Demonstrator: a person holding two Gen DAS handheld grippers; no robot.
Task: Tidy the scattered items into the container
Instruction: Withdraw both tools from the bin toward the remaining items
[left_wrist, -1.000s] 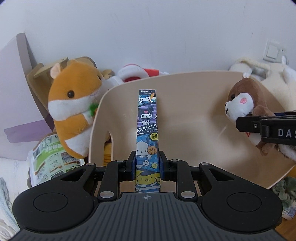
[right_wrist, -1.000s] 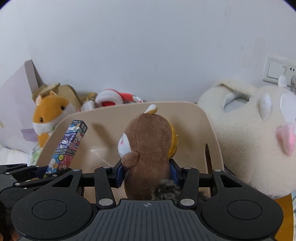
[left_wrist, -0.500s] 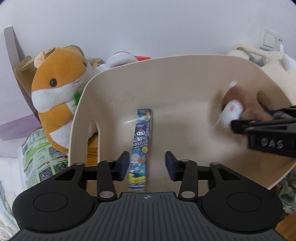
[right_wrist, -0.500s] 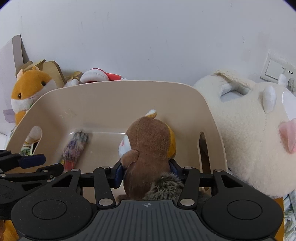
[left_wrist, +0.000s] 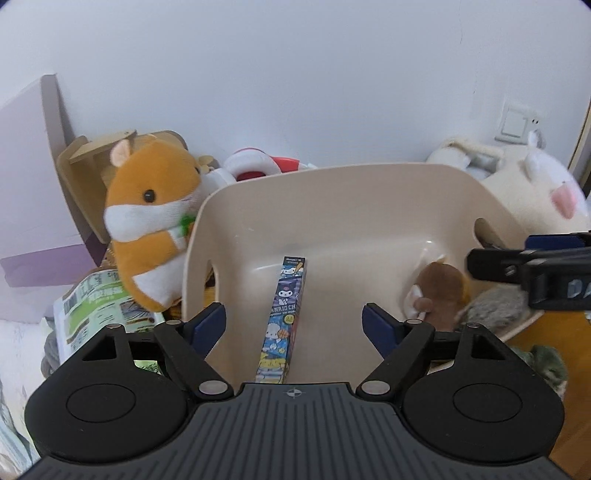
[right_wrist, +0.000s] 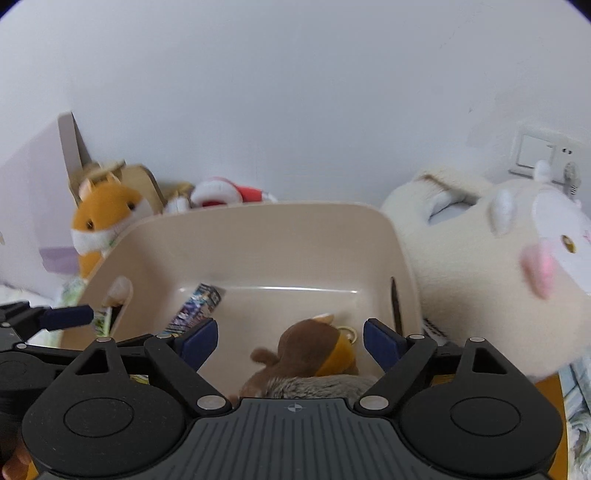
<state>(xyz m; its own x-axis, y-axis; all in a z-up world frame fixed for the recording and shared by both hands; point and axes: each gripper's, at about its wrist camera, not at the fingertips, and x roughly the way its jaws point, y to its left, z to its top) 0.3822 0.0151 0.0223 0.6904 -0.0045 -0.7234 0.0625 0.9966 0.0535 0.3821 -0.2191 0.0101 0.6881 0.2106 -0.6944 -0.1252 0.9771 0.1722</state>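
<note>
Both our left gripper (left_wrist: 293, 325) and right gripper (right_wrist: 291, 338) are opening, empty; the soft, light squirrel toy (right_wrist: 314, 347) squeezes easily at its body

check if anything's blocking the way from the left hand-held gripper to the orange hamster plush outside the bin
The beige bin's left wall stands between the left hand-held gripper, whose jaws are opening over the bin with nothing pressed between them, and the orange hamster plush leaning against that wall outside.
</note>
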